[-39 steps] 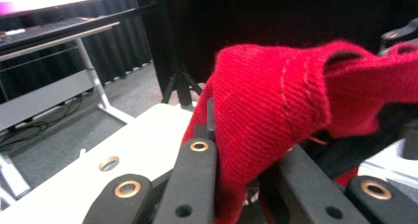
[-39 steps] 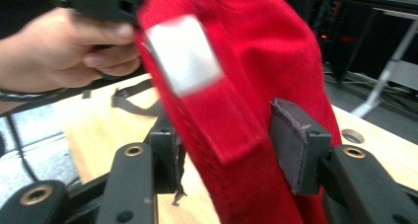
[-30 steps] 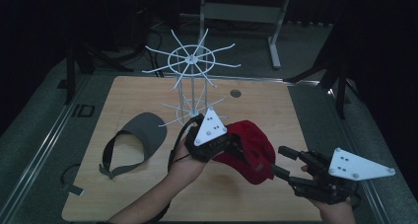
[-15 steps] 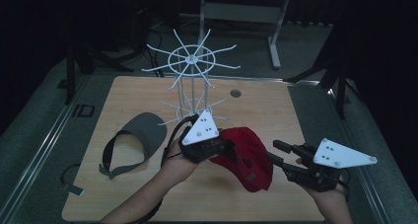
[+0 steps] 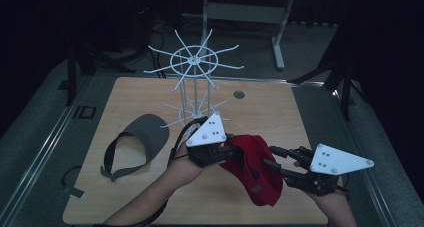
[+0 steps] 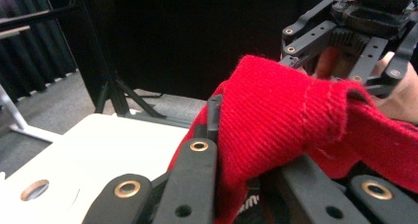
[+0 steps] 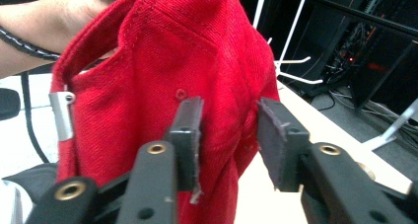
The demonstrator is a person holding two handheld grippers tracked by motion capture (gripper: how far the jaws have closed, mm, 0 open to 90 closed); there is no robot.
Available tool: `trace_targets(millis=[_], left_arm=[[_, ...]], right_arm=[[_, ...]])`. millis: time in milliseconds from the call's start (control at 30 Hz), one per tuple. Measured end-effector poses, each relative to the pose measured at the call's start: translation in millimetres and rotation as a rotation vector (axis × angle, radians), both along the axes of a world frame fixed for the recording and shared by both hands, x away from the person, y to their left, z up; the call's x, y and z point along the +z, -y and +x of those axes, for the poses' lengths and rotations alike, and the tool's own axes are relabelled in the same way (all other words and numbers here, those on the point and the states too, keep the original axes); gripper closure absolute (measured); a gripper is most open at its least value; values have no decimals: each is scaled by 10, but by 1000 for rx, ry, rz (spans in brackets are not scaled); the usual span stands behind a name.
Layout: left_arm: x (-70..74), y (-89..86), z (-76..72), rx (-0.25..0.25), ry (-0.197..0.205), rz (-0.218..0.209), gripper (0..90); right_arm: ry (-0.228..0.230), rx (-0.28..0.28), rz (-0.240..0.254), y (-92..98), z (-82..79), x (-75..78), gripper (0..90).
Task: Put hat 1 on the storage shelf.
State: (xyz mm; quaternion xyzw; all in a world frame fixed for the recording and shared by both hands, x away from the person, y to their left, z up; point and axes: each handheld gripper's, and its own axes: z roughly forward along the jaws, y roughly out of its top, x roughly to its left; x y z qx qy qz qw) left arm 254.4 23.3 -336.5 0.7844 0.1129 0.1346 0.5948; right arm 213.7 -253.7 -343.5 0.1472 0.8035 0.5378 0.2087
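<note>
A red cap point(image 5: 252, 172) hangs above the wooden table point(image 5: 270, 112), with my left gripper point(image 5: 232, 154) shut on its rim. In the left gripper view the red fabric point(image 6: 281, 110) is bunched between the jaws of that gripper point(image 6: 246, 150), and the right gripper point(image 6: 345, 31) shows beyond it. My right gripper point(image 5: 270, 156) reaches into the cap from the right. Its jaws have just been closing. In the right gripper view a fold of the cap point(image 7: 162, 61) sits between the pads of the right gripper point(image 7: 229, 120), with a gap still showing at the right pad.
A white wire hat rack point(image 5: 192, 82) with radiating arms stands at the back middle of the table. A grey visor point(image 5: 145, 137) lies on the left side. A round grommet point(image 5: 239, 94) sits in the tabletop behind the rack. A metal buckle point(image 7: 61, 113) hangs on the cap's strap.
My right gripper has moved left up to the cap and its jaws have narrowed around the fabric. The left gripper keeps its hold in nearly the same place.
</note>
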Motion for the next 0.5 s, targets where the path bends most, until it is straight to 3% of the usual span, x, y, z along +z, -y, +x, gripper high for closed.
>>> trace_targets(millis=[67,100,200,267,333,500], left_arm=[[-3,-1,5,-1,-2,1,878],[-7,-5,10,-4,-12,-6,877],[-12,-19,16,-4,-11,3,876],[-31,-55,46,-19,-26,9,875],[-47,-68,61,-24,-43,6,874],[-80,-64,59,-39,-42,1,872]], right_arm=[[5,-5,-1,-6,7,-1,757],[-13,-17,21,6,23,4,820],[-16,-19,28,11,26,6,825],[-28,-18,96,64,20,25,830],[-32,-23,116,83,14,44,831],[-36,-55,139,114,20,84,832]])
